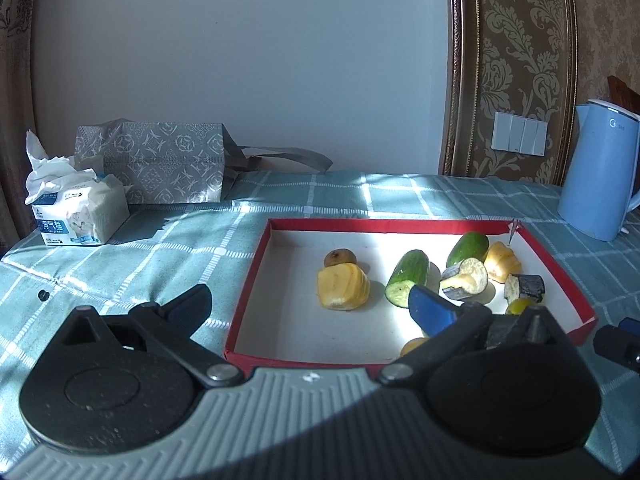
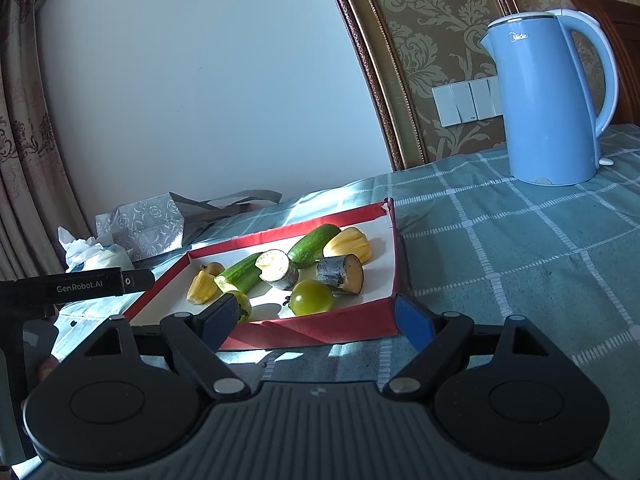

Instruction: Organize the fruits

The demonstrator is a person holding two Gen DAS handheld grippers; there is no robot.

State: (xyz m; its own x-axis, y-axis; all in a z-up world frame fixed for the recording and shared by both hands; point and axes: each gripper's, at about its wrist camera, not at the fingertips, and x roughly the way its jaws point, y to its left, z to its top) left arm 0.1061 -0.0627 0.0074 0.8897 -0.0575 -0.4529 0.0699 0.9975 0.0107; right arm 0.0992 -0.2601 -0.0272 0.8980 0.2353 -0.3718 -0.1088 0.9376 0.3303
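A red-walled box point(image 1: 248, 280) with a white floor lies on the checked cloth. It holds two cucumber pieces point(image 1: 407, 278), two eggplant chunks point(image 1: 464, 280), yellow fruit pieces point(image 1: 343, 286), a small brown fruit point(image 1: 340, 258) and a green tomato point(image 2: 312, 297). My left gripper point(image 1: 312, 308) is open over the box's near left part, its blue pad point(image 1: 432, 312) close in front of a cucumber end, nothing gripped. My right gripper point(image 2: 318, 322) stands open at the box's near wall point(image 2: 320, 326), just short of the tomato. A small yellow-green fruit point(image 2: 244, 304) is half hidden behind its left finger.
A light blue kettle point(image 2: 548, 100) stands on the cloth at the far right. At the back left are a tissue pack point(image 1: 80, 216) and a grey patterned bag point(image 1: 160, 168). The body of the left gripper point(image 2: 80, 286) reaches in from the left of the right wrist view.
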